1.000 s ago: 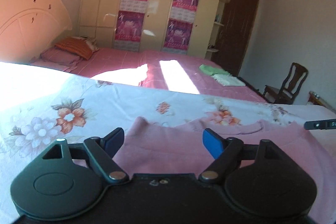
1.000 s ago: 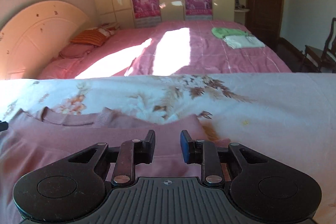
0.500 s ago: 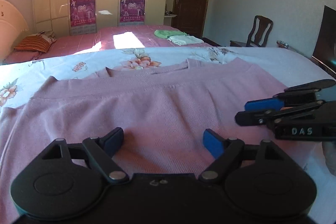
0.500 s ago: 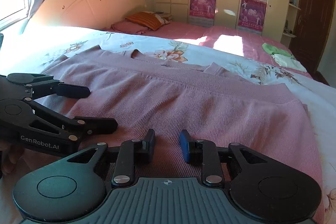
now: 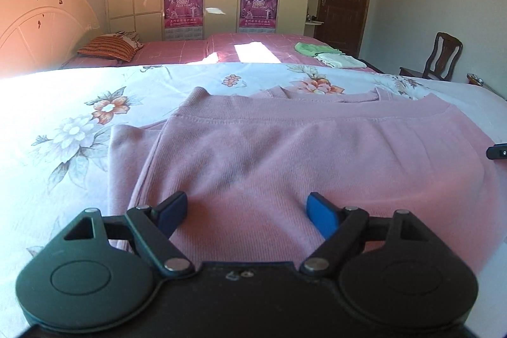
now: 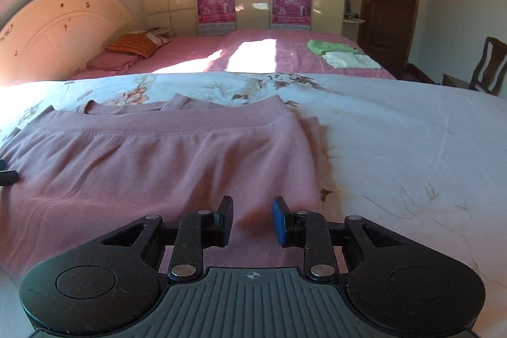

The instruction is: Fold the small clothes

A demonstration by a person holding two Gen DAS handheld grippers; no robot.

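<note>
Pink sweater lies flat on the floral bedspread, right under both tools. It looks soft, light and floppy, so I'd pinch a hem corner. Left tool gapes wide and empty; right tool is narrowly open, gripping nothing. Both tilt downward over the near edge.

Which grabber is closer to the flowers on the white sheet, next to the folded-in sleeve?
Left. The left gripper hovers over the pink sweater's sleeve-side edge, with the flowers just beyond it. The right gripper is over the sweater's opposite edge, across the garment from them.
</note>
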